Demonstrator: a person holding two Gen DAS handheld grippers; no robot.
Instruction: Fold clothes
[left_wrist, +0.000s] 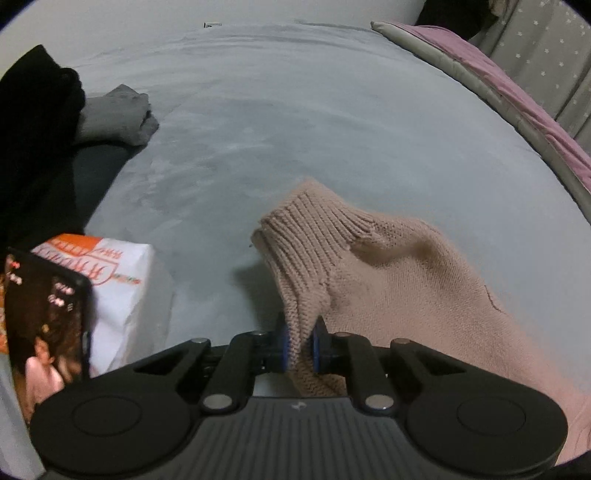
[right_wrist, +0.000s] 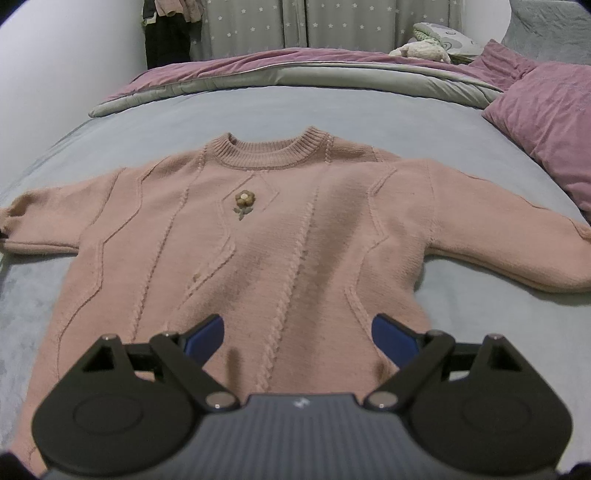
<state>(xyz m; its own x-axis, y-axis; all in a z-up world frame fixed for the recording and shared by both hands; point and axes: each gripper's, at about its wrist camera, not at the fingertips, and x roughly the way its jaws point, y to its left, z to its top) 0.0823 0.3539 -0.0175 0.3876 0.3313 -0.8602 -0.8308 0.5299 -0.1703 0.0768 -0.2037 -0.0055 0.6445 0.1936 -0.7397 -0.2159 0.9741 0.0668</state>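
Observation:
A pink knitted sweater (right_wrist: 280, 229) lies face up and spread out on the grey-blue bed sheet (right_wrist: 258, 107), collar at the far side, a small knitted flower on its chest. My left gripper (left_wrist: 300, 345) is shut on the ribbed cuff (left_wrist: 303, 251) of one sleeve, the blue pads pinching the knit near the sleeve's end. My right gripper (right_wrist: 297, 338) hovers over the sweater's lower hem, its blue fingers (right_wrist: 205, 334) wide apart with only flat fabric beneath them.
A grey folded garment (left_wrist: 118, 114) and a black one (left_wrist: 37, 110) lie at the bed's left edge. A white-and-orange bag (left_wrist: 114, 291) and a dark printed box (left_wrist: 44, 325) stand near my left gripper. A purple duvet (right_wrist: 295, 70) and pillow (right_wrist: 546, 122) border the far side.

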